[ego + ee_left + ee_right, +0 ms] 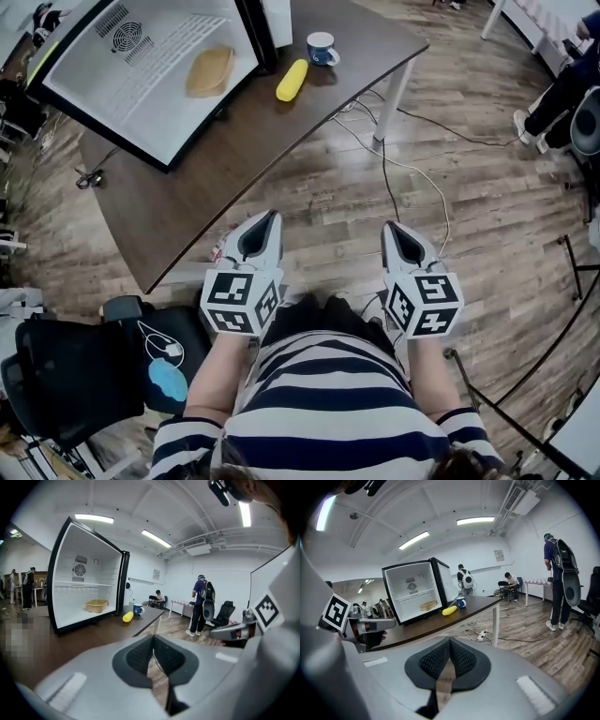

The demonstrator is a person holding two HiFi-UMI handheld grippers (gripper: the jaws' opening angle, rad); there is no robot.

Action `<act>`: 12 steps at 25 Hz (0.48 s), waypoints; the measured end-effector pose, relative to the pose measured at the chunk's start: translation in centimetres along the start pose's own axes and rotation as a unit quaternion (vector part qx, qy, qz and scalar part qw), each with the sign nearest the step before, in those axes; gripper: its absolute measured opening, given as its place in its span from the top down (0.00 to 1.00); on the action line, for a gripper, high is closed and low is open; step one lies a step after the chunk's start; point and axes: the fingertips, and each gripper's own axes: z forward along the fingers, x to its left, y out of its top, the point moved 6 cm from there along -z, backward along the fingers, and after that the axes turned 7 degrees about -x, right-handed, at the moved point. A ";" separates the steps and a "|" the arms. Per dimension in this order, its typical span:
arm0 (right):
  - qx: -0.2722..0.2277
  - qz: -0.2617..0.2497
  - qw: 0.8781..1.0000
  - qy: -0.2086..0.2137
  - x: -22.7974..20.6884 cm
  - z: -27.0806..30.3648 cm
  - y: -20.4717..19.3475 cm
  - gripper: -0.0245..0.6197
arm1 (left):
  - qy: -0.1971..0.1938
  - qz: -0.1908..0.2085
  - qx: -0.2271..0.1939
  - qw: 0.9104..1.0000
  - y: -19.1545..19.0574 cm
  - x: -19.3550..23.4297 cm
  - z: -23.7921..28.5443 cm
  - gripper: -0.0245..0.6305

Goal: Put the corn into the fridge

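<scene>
Up by the far edge of the table (187,187), the yellow corn (292,80) lies just outside the open fridge (159,89). A blue mug (322,48) stands close beside the corn, nearer the table's far corner. A tan basket (209,71) sits inside the fridge. I hold both grippers low, close to my tummy, past the near edge of the table and well apart from the corn. My left gripper (273,217) has its jaws together with nothing between them. My right gripper (388,227) is the same, jaws together and empty, over the wood floor (487,187).
</scene>
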 end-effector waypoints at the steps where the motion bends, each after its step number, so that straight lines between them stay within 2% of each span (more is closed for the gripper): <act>1: 0.002 -0.001 1.000 0.006 -0.3 0.2 0.0 0.97 | 0.003 0.001 0.001 1.000 0.0 -0.3 0.2 0.96; 12: 0.015 -0.001 0.999 0.036 -2.5 2.4 0.5 0.97 | 0.023 0.018 0.014 0.999 0.7 -1.8 2.7 0.96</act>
